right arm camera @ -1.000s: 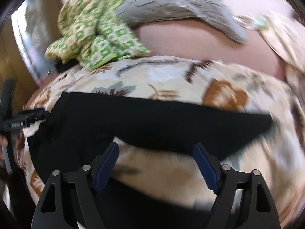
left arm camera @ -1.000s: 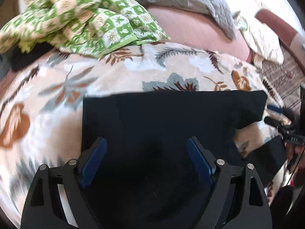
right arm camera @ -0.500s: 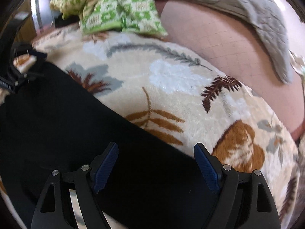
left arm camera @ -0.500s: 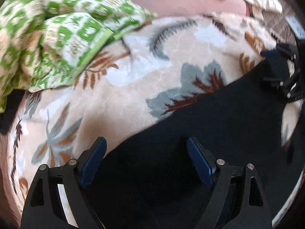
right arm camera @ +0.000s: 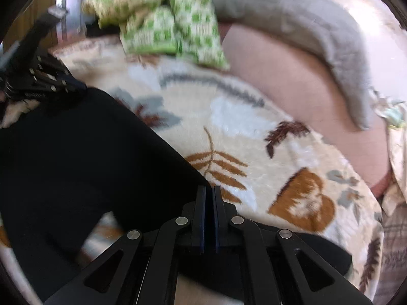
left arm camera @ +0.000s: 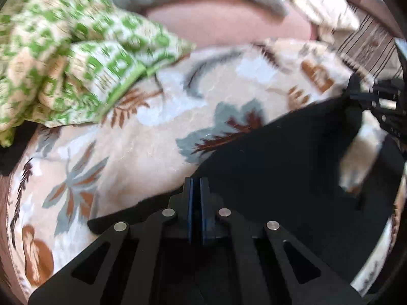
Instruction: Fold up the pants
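Pants (left arm camera: 279, 167) lie black on the bed (left arm camera: 142, 137). Left gripper (left arm camera: 196, 185) and right gripper (right arm camera: 209, 195) pinch its twelve-o'clock edge, probably thinly. Thin bites could slip mid-fold.

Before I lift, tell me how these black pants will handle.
Probably floppy: the black pants lie flat and limp on the leaf-print blanket. Likely light, thin cloth. Expect sagging between the left claw and right claw.

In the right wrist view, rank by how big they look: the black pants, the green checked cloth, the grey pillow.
1. black pants, largest, though nearest the camera, which inflates them.
2. grey pillow.
3. green checked cloth, smallest, but close to the pillow; both lie far back and blurred, so that order is unsure.
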A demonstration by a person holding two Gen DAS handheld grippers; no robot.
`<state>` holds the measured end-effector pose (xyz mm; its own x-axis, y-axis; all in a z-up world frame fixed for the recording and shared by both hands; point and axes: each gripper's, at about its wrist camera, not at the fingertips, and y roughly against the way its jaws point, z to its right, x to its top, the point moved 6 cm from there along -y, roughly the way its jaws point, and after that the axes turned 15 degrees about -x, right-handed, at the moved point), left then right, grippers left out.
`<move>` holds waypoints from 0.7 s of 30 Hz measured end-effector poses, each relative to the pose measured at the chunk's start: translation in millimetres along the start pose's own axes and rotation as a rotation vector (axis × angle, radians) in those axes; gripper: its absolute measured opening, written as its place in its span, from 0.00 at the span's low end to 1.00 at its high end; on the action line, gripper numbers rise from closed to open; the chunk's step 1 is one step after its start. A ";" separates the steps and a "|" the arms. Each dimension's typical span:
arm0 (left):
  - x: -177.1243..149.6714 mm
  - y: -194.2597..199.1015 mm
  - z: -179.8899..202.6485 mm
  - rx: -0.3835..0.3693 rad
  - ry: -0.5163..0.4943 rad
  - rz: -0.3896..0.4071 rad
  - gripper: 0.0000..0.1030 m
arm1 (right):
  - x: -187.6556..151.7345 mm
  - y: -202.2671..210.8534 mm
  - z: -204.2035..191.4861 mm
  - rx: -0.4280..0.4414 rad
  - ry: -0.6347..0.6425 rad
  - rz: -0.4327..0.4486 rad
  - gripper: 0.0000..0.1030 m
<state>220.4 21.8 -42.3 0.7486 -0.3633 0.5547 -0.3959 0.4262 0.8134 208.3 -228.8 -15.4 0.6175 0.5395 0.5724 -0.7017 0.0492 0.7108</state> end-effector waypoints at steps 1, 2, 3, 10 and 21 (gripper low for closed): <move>-3.8 12.0 6.3 -0.018 0.012 0.027 0.03 | -3.8 15.2 1.8 0.000 -0.015 0.012 0.03; -12.1 30.3 16.8 -0.036 0.020 0.062 0.03 | -10.9 36.5 2.4 0.003 -0.031 0.034 0.03; -19.8 44.0 25.6 -0.045 0.020 0.085 0.03 | -17.6 54.2 0.7 0.000 -0.039 0.051 0.03; -99.8 80.1 73.7 -0.146 0.135 0.115 0.03 | -96.2 131.4 -35.6 0.089 -0.139 -0.003 0.03; -170.6 111.6 43.4 -0.069 0.436 0.240 0.61 | -126.5 138.9 -74.9 0.162 -0.261 -0.055 0.24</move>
<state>25.3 95.4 -38.5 0.7991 0.1254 0.5880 -0.5592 0.5141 0.6503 6.1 -227.2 -19.7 0.7383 0.3042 0.6020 -0.6120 -0.0733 0.7875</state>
